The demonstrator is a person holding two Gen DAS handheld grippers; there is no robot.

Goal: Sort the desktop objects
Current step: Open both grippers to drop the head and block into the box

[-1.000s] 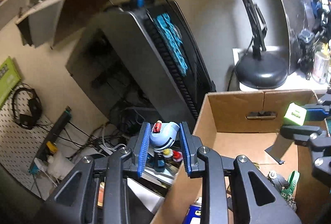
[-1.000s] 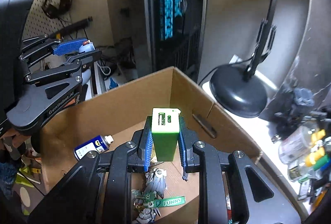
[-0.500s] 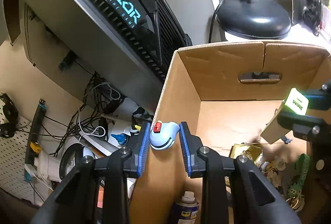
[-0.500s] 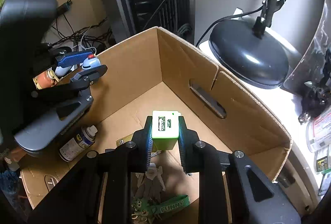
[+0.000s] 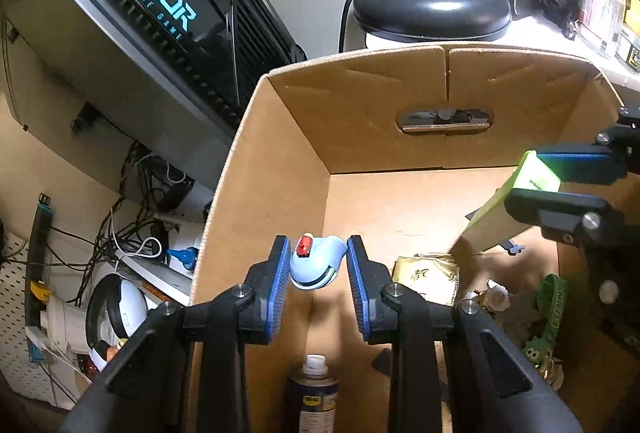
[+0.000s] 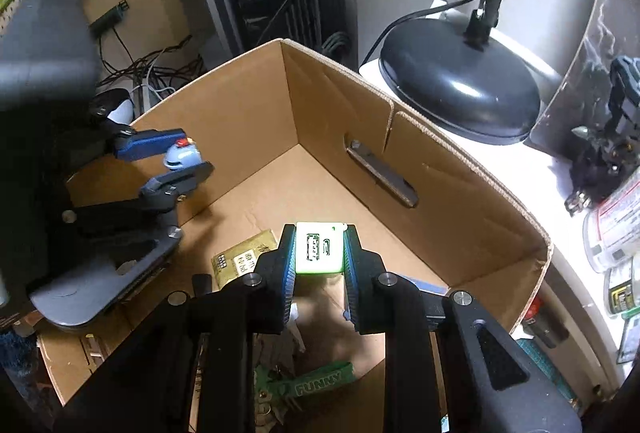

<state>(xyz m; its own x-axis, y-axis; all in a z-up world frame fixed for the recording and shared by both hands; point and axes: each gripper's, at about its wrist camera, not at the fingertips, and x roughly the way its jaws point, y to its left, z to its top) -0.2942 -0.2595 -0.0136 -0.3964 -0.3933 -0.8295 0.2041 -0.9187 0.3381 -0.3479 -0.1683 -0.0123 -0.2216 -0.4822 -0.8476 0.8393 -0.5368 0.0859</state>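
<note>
My left gripper is shut on a small light-blue toy with a red cap, held just inside the left wall of an open cardboard box. From the right wrist view the same toy shows between the left gripper's blue pads. My right gripper is shut on a green-and-white power bank, its ports facing the camera, above the box floor. That power bank also appears at the right in the left wrist view.
On the box floor lie a gold packet, a spray can, a green "FUNNY" strap and small figures. A black lamp base stands behind the box, a PC tower to its left, bottles at right.
Both grippers have sunk and tilted down toward the box, each keeping its object. The left gripper with the blue toy has moved from outside the box's left wall to just inside it.
</note>
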